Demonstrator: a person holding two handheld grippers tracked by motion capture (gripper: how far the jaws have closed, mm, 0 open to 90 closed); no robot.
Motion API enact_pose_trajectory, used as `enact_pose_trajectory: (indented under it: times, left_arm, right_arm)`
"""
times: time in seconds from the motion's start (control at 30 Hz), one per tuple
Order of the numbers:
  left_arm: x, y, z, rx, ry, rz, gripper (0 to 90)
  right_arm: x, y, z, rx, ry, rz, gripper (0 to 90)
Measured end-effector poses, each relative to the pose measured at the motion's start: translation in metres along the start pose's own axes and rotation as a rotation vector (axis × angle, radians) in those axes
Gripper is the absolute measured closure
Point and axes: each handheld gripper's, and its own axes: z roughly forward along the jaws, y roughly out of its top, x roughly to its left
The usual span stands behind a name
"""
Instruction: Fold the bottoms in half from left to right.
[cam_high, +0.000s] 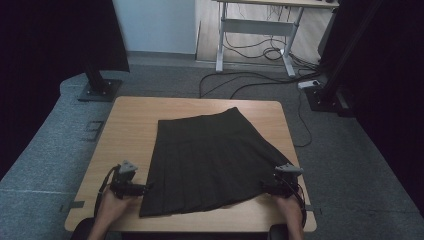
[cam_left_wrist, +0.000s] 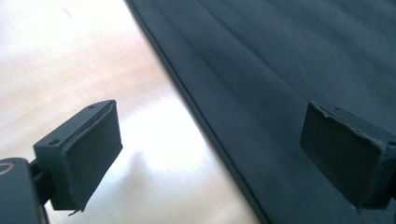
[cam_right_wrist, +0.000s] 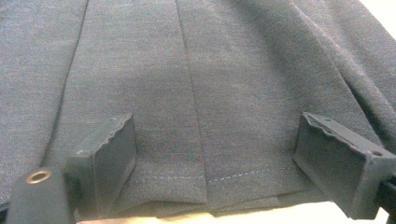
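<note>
A grey carpeted floor (cam_high: 45, 150) surrounds a small wooden table (cam_high: 130, 125), with a white desk frame (cam_high: 255, 27) and loose cables (cam_high: 260, 82) behind it. A dark pleated skirt (cam_high: 210, 160) lies flat on the table, its narrower waist toward the far edge and its wide hem near the person's side, slightly angled so the hem's right corner reaches the table's right edge.

The left gripper (cam_high: 146, 188) sits at the hem's left corner. In the left gripper view (cam_left_wrist: 210, 154) its jaws are spread wide, one over bare wood and the other over the cloth, with the skirt's side edge (cam_left_wrist: 196, 112) running between them.

The right gripper (cam_high: 263, 186) is at the hem's right corner. In the right gripper view (cam_right_wrist: 215, 163) its jaws are also spread wide, straddling the stitched hem (cam_right_wrist: 210, 179) and a pleat fold, gripping nothing.
</note>
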Motion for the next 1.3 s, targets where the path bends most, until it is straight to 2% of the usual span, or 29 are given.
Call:
enact_pose_trajectory:
  times: [0.17, 0.3, 0.37, 0.6, 0.73, 0.9, 1.0, 1.1, 1.2, 1.3]
  left_arm:
    - [0.024, 0.031, 0.018, 0.002, 0.010, -0.037, 7.7]
    - [0.035, 0.054, 0.029, -0.019, 0.012, -0.036, 9.1]
    - [0.041, 0.072, 0.038, -0.026, 0.029, -0.027, 9.1]
    - [0.057, 0.101, 0.062, -0.015, 0.069, -0.031, 9.2]
    - [0.065, 0.112, 0.072, -0.005, 0.101, -0.014, 9.3]
    - [0.071, 0.118, 0.085, -0.005, 0.118, -0.032, 9.4]
    - [0.077, 0.120, 0.099, -0.005, 0.120, -0.053, 9.3]
    - [0.078, 0.121, 0.108, 0.006, 0.124, -0.048, 8.0]
    - [0.083, 0.122, 0.126, 0.019, 0.134, -0.056, 4.3]
    - [0.084, 0.122, 0.133, 0.021, 0.141, -0.056, 2.6]
  right_arm:
    - [0.000, -0.001, 0.000, -0.007, -0.001, 0.005, 12.7]
    - [0.000, -0.001, 0.001, -0.013, 0.001, 0.008, 12.3]
    - [0.000, -0.001, 0.001, -0.015, 0.000, 0.009, 12.2]
    - [0.000, -0.001, 0.001, -0.022, 0.001, 0.008, 11.8]
    - [0.000, -0.001, 0.002, -0.024, 0.001, 0.011, 11.6]
    - [0.000, -0.001, 0.002, -0.027, 0.001, 0.012, 11.3]
    - [0.000, -0.001, 0.002, -0.029, -0.001, 0.015, 11.1]
    - [0.000, -0.001, 0.003, -0.032, -0.003, 0.021, 10.2]
    - [0.005, 0.001, 0.008, -0.027, -0.013, 0.030, 0.3]
    - [0.009, 0.002, 0.010, -0.021, -0.025, 0.031, 0.0]
